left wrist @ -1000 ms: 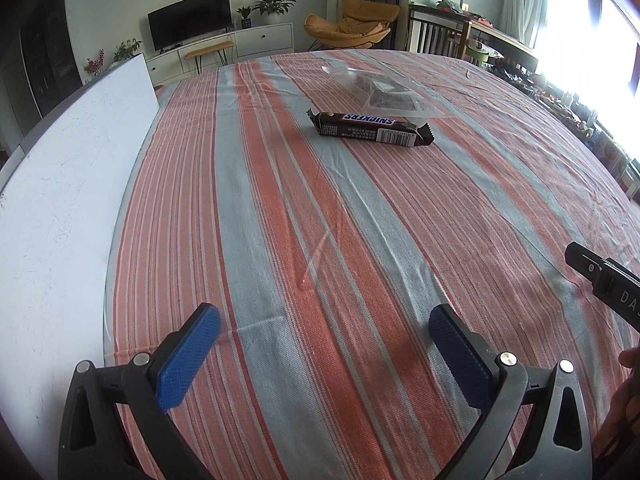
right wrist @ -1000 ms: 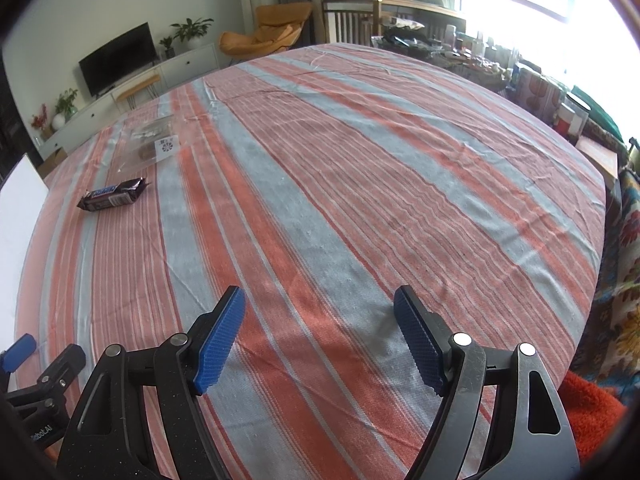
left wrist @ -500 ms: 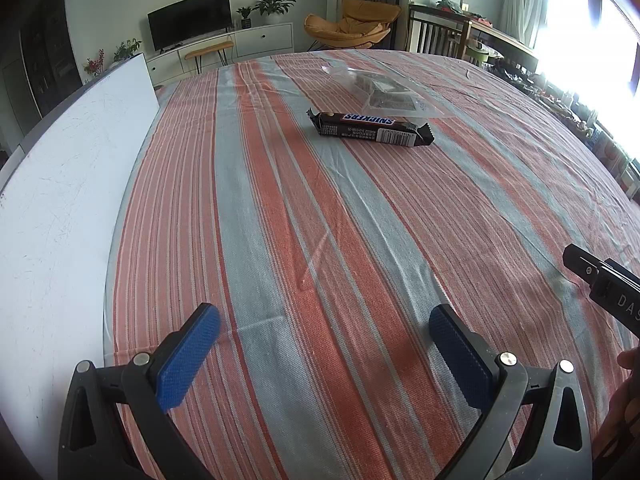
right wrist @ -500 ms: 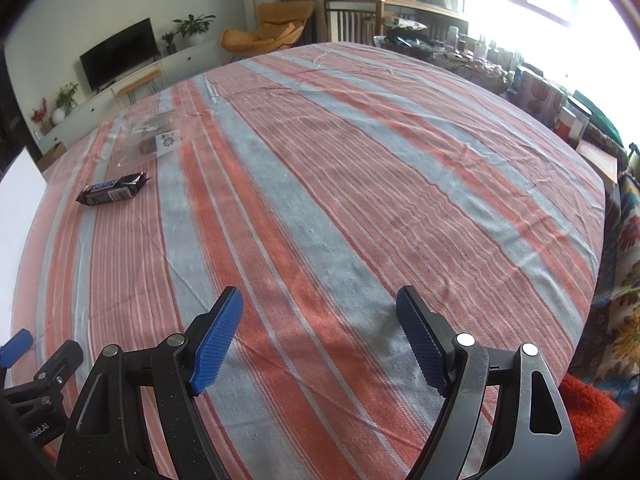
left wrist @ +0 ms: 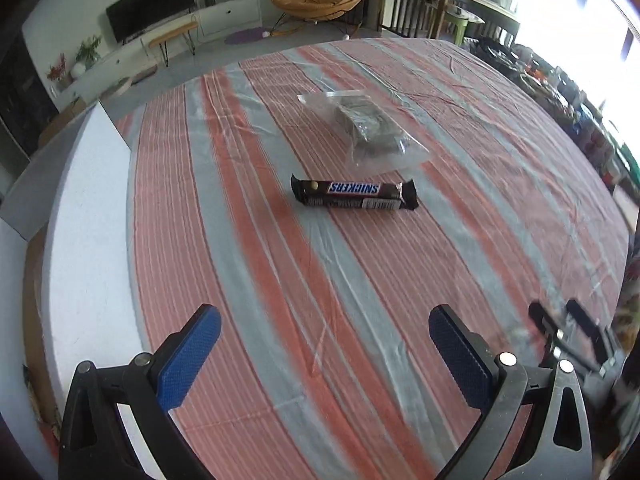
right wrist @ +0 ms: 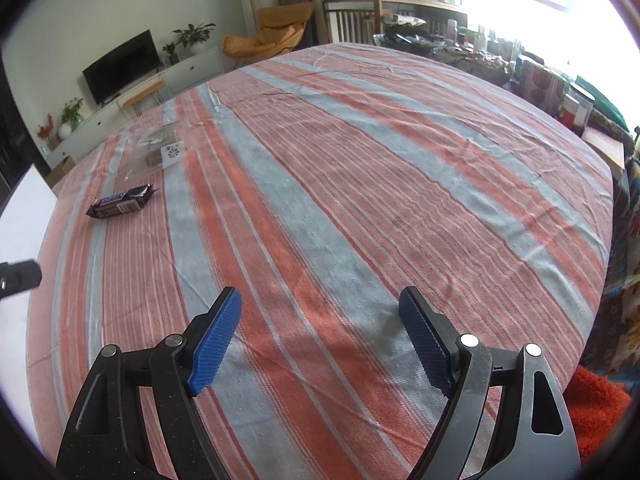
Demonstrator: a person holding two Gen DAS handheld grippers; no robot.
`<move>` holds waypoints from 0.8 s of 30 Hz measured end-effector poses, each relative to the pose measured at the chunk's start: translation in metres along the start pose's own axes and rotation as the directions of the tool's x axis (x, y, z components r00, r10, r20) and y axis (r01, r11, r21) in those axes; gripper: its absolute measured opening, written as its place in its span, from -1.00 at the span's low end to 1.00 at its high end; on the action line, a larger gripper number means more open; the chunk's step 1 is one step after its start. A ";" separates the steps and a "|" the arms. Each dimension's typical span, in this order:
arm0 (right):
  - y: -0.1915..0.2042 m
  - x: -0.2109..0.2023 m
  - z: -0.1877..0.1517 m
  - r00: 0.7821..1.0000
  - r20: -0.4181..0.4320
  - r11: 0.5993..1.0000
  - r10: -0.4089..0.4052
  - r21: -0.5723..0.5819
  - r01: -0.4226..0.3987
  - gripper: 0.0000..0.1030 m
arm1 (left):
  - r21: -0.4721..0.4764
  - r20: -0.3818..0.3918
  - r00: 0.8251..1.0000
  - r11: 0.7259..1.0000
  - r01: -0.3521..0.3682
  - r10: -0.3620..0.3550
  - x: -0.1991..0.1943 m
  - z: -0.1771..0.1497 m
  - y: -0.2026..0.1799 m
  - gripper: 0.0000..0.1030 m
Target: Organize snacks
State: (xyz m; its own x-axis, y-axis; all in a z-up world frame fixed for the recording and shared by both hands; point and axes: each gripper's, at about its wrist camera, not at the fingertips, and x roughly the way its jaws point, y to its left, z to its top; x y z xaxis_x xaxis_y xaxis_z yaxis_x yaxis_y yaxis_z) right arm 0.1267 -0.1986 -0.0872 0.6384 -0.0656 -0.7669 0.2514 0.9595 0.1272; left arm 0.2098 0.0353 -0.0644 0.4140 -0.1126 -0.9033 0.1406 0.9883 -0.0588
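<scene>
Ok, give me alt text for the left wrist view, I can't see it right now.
A Snickers bar lies on a striped tablecloth, with a clear bag of snacks just beyond it. The left tool hangs open and empty in the foreground, and a white board edges the left side.

Snickers bar (left wrist: 354,195) before clear bag (left wrist: 370,130)

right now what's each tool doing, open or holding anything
Left tool: open, nothing between its pads.
Right tool: open, jaws have just been widening, nothing between them.
</scene>
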 end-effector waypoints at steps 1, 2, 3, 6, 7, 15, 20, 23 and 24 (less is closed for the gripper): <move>-0.001 0.000 0.000 1.000 0.001 1.000 0.004 0.003 -0.004 0.64 | -0.068 -0.004 1.000 0.997 0.024 -0.024 0.006 0.010 0.007 0.99; -0.001 0.000 0.000 1.000 0.001 1.000 0.006 0.005 -0.006 0.64 | -0.147 -0.006 0.999 0.988 0.039 -0.041 0.013 0.019 0.014 0.99; -0.001 0.000 0.000 1.000 0.001 1.000 0.007 0.006 -0.007 0.64 | -0.235 -0.007 0.998 0.971 0.051 -0.054 0.022 0.028 0.021 0.99; -0.001 -0.001 0.000 1.000 0.000 1.000 0.006 0.002 -0.006 0.66 | -0.423 0.013 0.996 0.902 0.088 -0.091 0.047 0.046 0.030 0.99; -0.001 -0.001 0.000 1.000 0.000 1.000 0.009 0.000 -0.009 0.68 | -0.445 0.017 0.996 0.891 0.089 -0.091 0.055 0.052 0.028 0.99; -0.001 0.001 0.003 1.000 0.002 1.000 0.019 0.002 -0.019 0.69 | -0.312 -0.027 0.995 0.945 -0.099 0.095 0.096 0.060 -0.002 0.97; 0.001 0.001 0.003 1.000 0.005 1.000 0.011 0.002 -0.011 0.69 | -0.270 -0.060 0.991 0.954 -0.129 0.117 0.080 0.031 0.021 0.97; 0.001 0.002 0.004 1.000 0.005 1.000 0.007 0.001 -0.007 0.69 | -0.257 -0.056 0.992 0.958 -0.126 0.116 0.073 0.024 0.030 0.97; 0.001 0.002 0.004 1.000 0.005 1.000 0.008 0.001 -0.008 0.69 | -0.244 -0.051 0.994 0.964 -0.109 0.099 0.072 0.025 0.029 0.96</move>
State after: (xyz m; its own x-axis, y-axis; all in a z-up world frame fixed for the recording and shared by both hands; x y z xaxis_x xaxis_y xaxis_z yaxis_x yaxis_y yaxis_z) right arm 0.1308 -0.1985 -0.0862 0.6442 -0.0598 -0.7625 0.2473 0.9597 0.1337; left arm 0.2658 0.0530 -0.1210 0.3793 -0.0085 -0.9252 -0.1292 0.9897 -0.0621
